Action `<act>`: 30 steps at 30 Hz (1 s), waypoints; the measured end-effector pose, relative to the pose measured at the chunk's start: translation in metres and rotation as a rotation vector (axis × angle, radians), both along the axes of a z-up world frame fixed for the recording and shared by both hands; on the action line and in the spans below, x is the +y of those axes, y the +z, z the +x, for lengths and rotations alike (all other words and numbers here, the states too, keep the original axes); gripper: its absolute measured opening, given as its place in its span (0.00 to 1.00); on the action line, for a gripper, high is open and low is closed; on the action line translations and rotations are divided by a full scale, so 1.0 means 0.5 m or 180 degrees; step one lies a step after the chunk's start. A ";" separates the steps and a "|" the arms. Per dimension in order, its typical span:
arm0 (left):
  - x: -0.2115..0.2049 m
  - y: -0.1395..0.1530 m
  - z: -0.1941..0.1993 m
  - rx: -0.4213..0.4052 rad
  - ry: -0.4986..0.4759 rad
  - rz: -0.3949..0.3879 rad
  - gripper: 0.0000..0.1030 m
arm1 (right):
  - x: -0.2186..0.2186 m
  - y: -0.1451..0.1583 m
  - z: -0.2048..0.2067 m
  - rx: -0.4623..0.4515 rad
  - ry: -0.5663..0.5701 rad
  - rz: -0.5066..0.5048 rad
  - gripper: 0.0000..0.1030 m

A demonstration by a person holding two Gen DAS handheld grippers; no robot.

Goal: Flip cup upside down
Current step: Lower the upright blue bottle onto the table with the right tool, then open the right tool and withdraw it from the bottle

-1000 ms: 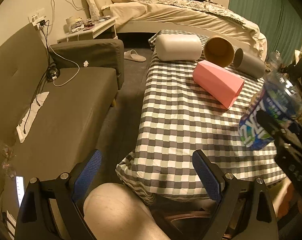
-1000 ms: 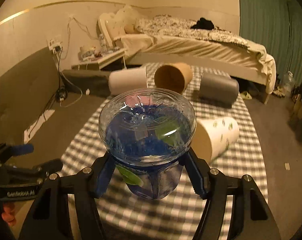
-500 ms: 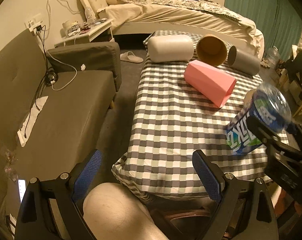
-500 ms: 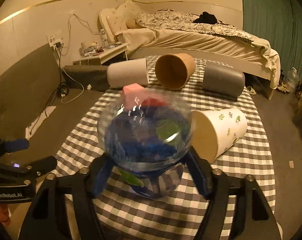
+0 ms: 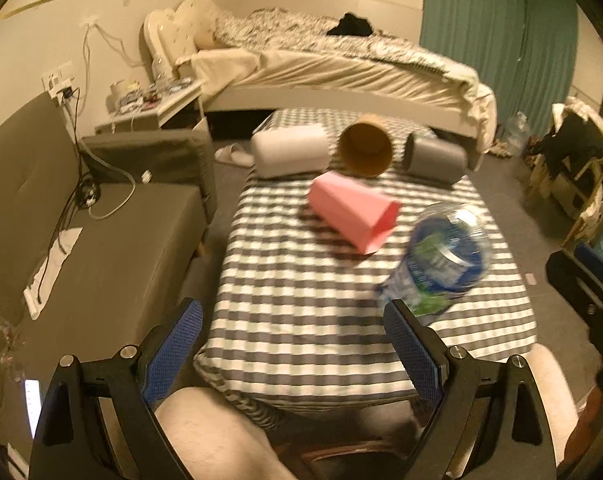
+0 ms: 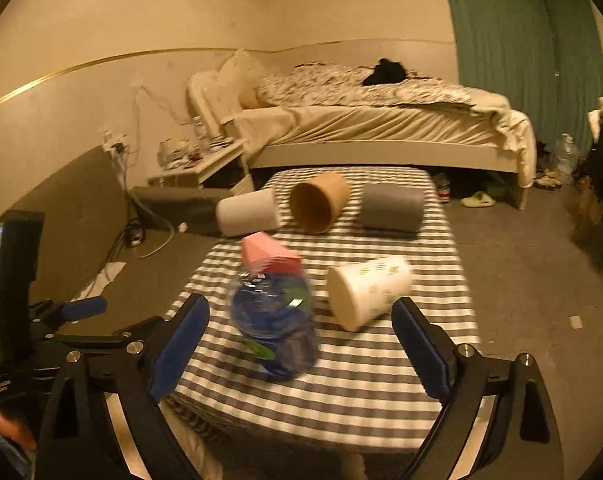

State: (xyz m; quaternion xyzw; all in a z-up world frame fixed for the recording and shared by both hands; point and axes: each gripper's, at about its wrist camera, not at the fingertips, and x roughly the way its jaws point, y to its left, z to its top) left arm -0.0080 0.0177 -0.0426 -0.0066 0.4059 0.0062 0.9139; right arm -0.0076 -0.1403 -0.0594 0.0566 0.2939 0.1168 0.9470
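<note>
The blue clear plastic cup (image 6: 275, 320) with a green-and-white label stands on the checked tablecloth (image 6: 365, 392), its rounded clear end upward, blurred by motion. My right gripper (image 6: 301, 346) is open, its blue pads wide apart on either side of the cup and touching nothing. In the left wrist view the same cup (image 5: 441, 264) looks tilted, just beyond the right fingertip. My left gripper (image 5: 293, 350) is open and empty above the table's near edge. The right gripper's black body (image 5: 581, 284) shows at the far right.
Several other cups lie on their sides: pink (image 5: 353, 216), brown (image 5: 365, 152), white (image 5: 289, 152), grey (image 5: 435, 158) and a white leaf-patterned one (image 6: 367, 292) close to the blue cup. A grey sofa (image 5: 113, 240) stands left, a bed (image 5: 341, 76) behind. A bare knee (image 5: 213, 436) is below.
My right gripper has opened, let go of the blue cup and drawn back; the cup now rests on the cloth. The left wrist view has tilted upward.
</note>
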 end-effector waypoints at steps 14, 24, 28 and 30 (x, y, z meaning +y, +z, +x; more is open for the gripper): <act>-0.061 0.007 -0.058 -0.0274 -0.0065 -0.0074 0.98 | -0.101 -0.056 -0.020 0.0352 -0.0465 -0.0081 1.00; -0.064 0.003 -0.071 -0.0283 -0.0047 -0.0016 0.99 | -0.075 -0.067 -0.022 0.0375 -0.0338 -0.0180 1.00; -0.061 0.005 -0.073 -0.0304 -0.0002 0.0005 1.00 | -0.073 -0.068 -0.028 0.0357 -0.0340 -0.0205 1.00; -0.059 0.007 -0.074 -0.0315 0.0014 -0.0003 1.00 | -0.076 -0.067 -0.029 0.0349 -0.0353 -0.0200 1.00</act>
